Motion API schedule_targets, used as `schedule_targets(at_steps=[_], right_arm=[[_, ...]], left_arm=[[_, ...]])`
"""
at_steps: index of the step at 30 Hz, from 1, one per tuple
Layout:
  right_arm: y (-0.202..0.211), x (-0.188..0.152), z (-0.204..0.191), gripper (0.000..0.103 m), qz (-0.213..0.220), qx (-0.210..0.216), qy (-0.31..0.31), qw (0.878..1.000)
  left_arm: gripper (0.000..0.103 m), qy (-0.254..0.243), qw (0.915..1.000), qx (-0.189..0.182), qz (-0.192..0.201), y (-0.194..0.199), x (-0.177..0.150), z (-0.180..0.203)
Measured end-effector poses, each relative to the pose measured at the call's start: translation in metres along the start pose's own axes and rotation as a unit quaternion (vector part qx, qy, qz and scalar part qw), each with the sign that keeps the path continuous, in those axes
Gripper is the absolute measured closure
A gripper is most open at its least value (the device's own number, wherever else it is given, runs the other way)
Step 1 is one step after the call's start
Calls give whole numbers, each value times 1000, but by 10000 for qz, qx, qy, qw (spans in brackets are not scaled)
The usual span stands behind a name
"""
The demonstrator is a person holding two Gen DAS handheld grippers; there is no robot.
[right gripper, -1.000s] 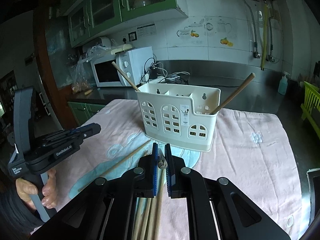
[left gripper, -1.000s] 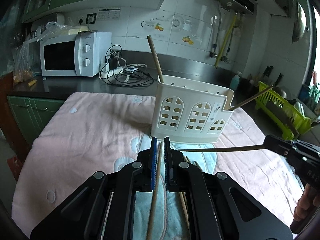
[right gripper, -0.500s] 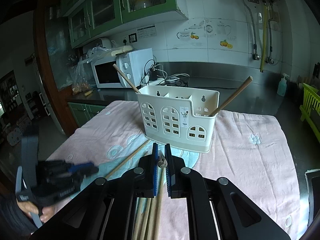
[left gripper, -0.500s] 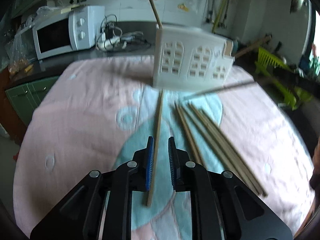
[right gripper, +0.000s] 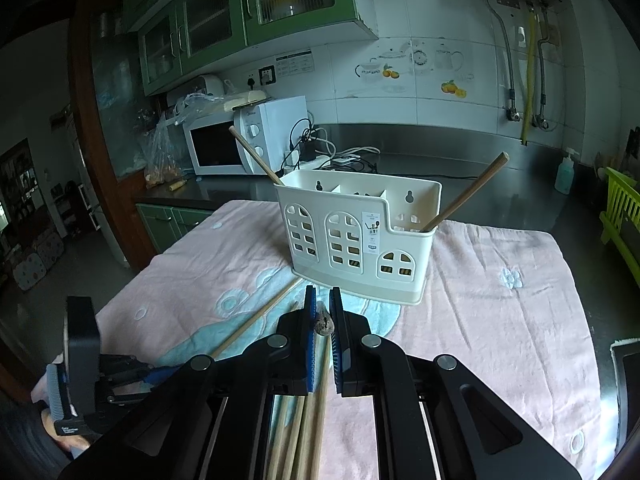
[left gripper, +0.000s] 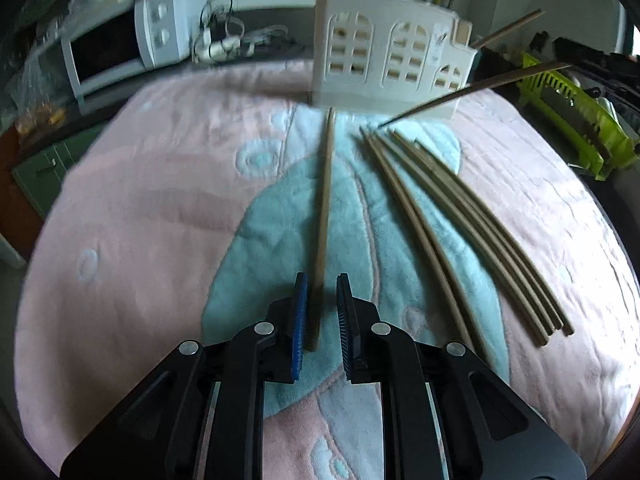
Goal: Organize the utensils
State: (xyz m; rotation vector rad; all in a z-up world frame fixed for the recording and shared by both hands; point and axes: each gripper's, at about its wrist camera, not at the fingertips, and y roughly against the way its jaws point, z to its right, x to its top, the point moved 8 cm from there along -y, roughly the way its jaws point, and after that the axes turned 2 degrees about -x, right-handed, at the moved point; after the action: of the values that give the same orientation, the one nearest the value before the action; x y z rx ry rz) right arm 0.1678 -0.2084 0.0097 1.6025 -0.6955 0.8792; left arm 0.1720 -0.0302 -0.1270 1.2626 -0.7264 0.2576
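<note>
My left gripper (left gripper: 320, 312) has dropped toward the pink-and-teal blanket (left gripper: 160, 208) since a second ago, and its jaws have just been opening a little: the single chopstick (left gripper: 325, 208) lies between them on the cloth, close to the left pad, and I cannot tell whether it touches it. That chopstick runs straight from the jaws to the foot of the cream utensil holder (left gripper: 384, 60). My right gripper (right gripper: 322, 320) has stayed put, jaws clamped on the thick end of another chopstick (right gripper: 323, 322). The holder stands upright on the blanket over the tabletop, split into compartments; one stick (right gripper: 256, 156) leans out of its left end and one (right gripper: 466, 194) out of its low right compartment. The left view gives me the loose bundle of chopsticks (left gripper: 460, 224) fanned on the teal patch to the right of the single one, with the right gripper's held stick (left gripper: 476, 86) reaching in above their tips. The right view shows what the left cannot: the dividers inside the holder, and my left gripper low at the blanket's near left edge.
</note>
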Motion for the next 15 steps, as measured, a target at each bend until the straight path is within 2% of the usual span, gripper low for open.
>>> schedule_targets(at_steps=[5,15], right_arm=[[0,0,0,96,-6,-1,-6,10000],[1,1,-1,96,7,3,10,10000]], left_arm=[[88,44,10000,9,74,1,-1,0],[89,0,10000,79,-57,-1,0,1]])
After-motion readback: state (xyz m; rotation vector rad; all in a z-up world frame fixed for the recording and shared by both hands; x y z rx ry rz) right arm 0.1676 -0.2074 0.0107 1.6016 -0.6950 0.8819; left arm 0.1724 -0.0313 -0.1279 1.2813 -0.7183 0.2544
